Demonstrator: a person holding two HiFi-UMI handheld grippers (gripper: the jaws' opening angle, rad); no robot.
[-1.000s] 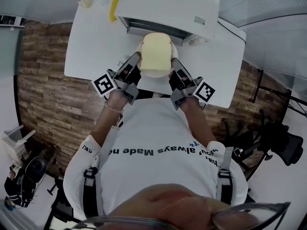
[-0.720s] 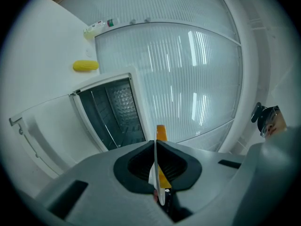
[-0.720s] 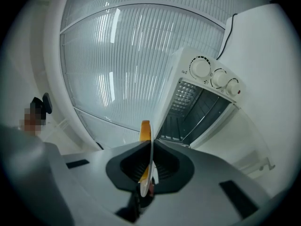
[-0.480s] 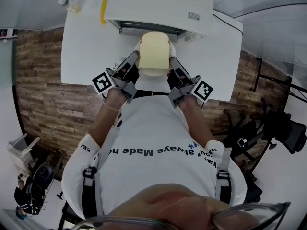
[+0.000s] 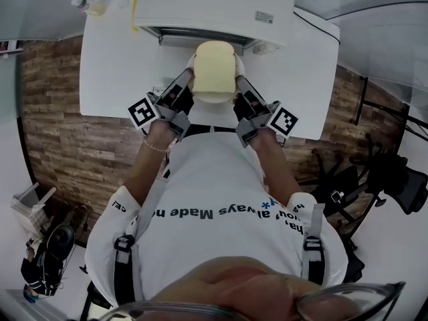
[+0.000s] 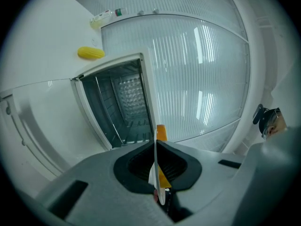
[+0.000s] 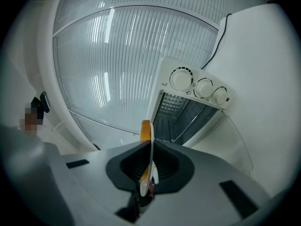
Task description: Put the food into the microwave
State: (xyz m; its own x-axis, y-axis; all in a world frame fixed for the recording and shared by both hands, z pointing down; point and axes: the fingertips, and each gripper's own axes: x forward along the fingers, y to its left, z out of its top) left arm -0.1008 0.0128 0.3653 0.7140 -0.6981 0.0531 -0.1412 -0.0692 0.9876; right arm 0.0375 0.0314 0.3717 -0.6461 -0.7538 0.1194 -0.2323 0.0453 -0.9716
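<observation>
A pale yellow slab of food [image 5: 214, 69] lies on a white plate [image 5: 192, 62], held in the air just in front of the white microwave [image 5: 214, 5]. My left gripper [image 5: 184, 89] is shut on the plate's left rim and my right gripper [image 5: 242, 91] on its right rim. In the left gripper view the plate [image 6: 155, 166] shows edge-on between the shut jaws of the left gripper [image 6: 157, 147], with the open cavity [image 6: 122, 107] ahead. The right gripper [image 7: 149, 147] also pinches the plate's rim [image 7: 149, 166], and the cavity [image 7: 181, 114] lies beyond.
The microwave stands on a white table [image 5: 114, 79]; its door [image 6: 37, 121] hangs open and three knobs [image 7: 197, 86] sit beside the cavity. A yellow object [image 5: 136, 5] and a small bottle [image 5: 83, 5] lie at the table's far left. Wood floor surrounds the table.
Both grippers have carried the plate a little forward, closer to the microwave's mouth. Their hold on the rim is unchanged.
</observation>
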